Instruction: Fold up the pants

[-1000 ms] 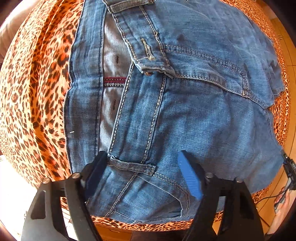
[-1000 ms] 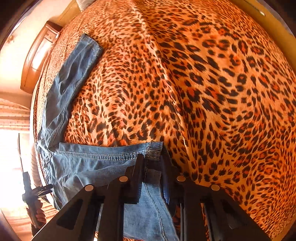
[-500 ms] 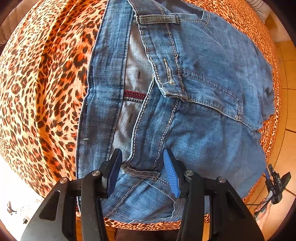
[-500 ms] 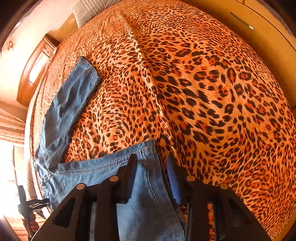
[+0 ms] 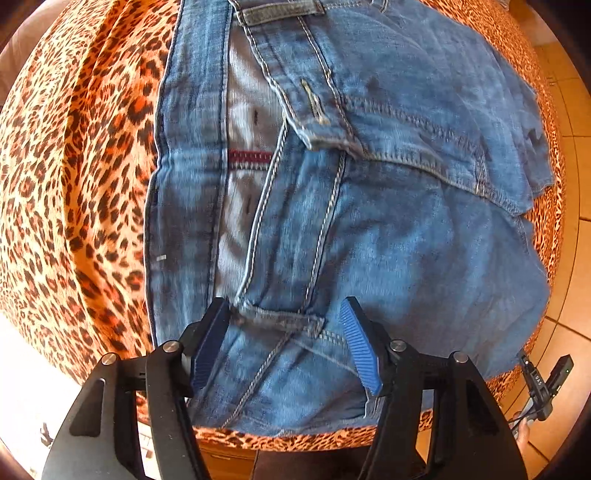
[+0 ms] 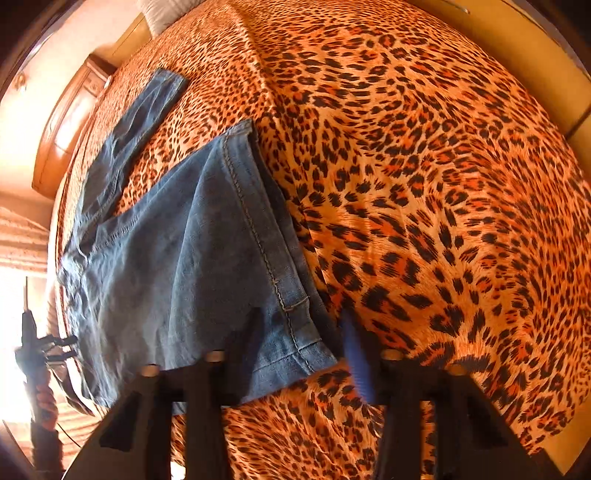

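Blue jeans (image 5: 406,221) lie waistband-up on a leopard-print bedspread (image 5: 74,166). My left gripper (image 5: 284,306) points down at the waistband and its jaws are opening. A belt loop (image 5: 280,319) lies between the blue pads (image 5: 360,350), which do not press on it. In the right wrist view one pant leg (image 6: 184,258) spreads flat, with its hem corner at my right gripper (image 6: 301,317). Those jaws stand wide apart and blurred, and grip nothing. The other leg (image 6: 129,129) stretches away at the upper left.
The bedspread (image 6: 424,184) fills the right of the right wrist view. A wooden nightstand (image 6: 70,122) and a pillow (image 6: 166,11) sit at the bed's far end. Tiled floor (image 5: 569,184) borders the bed, and a black device with a cable (image 5: 543,384) hangs near the corner.
The left jaws narrowed around the belt loop, then widened again as the gripper shifted along the waistband. The right gripper let go of the leg hem and drew back, so more of the leg shows.
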Motion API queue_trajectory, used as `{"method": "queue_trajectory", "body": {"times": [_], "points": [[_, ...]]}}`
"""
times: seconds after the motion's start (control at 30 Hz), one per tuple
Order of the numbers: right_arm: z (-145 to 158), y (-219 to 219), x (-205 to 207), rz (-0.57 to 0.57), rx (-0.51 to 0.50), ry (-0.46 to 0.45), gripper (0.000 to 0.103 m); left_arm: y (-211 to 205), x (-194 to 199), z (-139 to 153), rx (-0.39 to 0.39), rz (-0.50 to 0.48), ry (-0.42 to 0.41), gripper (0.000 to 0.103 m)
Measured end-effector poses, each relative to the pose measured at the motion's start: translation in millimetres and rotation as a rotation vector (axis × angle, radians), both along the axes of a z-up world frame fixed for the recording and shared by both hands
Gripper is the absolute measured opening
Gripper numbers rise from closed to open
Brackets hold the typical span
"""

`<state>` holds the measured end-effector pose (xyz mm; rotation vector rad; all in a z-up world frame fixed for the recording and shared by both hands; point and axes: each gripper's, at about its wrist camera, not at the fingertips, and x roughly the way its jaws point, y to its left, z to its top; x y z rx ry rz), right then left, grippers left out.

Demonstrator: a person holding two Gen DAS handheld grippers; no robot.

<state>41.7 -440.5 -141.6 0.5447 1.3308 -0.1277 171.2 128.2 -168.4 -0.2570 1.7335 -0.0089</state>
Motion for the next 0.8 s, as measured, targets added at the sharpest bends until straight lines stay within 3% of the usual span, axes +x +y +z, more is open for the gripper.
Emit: {"method": "queue_trajectory", "body": {"times": [0.07,0.13,0.2,0.23,0.3,0.4,0.5,0.63,0.7,0.8], "points": [[24.1,1.4,-14.4,0.01,-0.016,-0.053,0.01,-1.8,-17.2,7.3,-0.016,-0.013,0.006,0.06],[36.7,-4.3,-31.3,-0.014,-0.015,-0.077,0.01,-3.0,-28.6,7.8,0.044,-0.052,-0.018,0.06],[24.3,-10.8,-41.4,-0.031,-0.053,-0.019,0.009,-2.1,-33.6,-5.4,0.103,-0.066,-0.008,0.057],[13.7,-14.2,-44.4,-0.043,-0.072,0.019,0.002,-1.5,-33.7,-7.6,0.112,-0.065,-0.009,0.057],[-3.5,-23.6,-51.3,-0.09,-0.074,0.064,0.002,-5.2,-32.8,-0.6,0.12,-0.085,-0.026,0.057],[-4.1,-32.0,-63.0,-0.16,-0.021,0.023,0.007,0.6,-34.7,10.4,0.099,-0.102,-0.022,0.057],[14.1,-35.3,-66.0,-0.177,0.028,-0.058,0.009,27.7,-41.8,31.8,0.033,-0.029,-0.045,0.057],[33.4,-29.9,-49.0,-0.156,0.039,-0.125,0.041,70.6,-61.2,45.4,-0.094,0.104,-0.059,0.057],[38.2,-26.7,-32.0,-0.149,0.057,-0.146,0.043,78.4,-70.8,43.0,-0.136,0.132,-0.05,0.057],[37.6,-20.6,4.7,-0.144,0.078,-0.157,0.046,84.2,-81.2,32.6,-0.116,0.142,-0.035,0.057]]}}
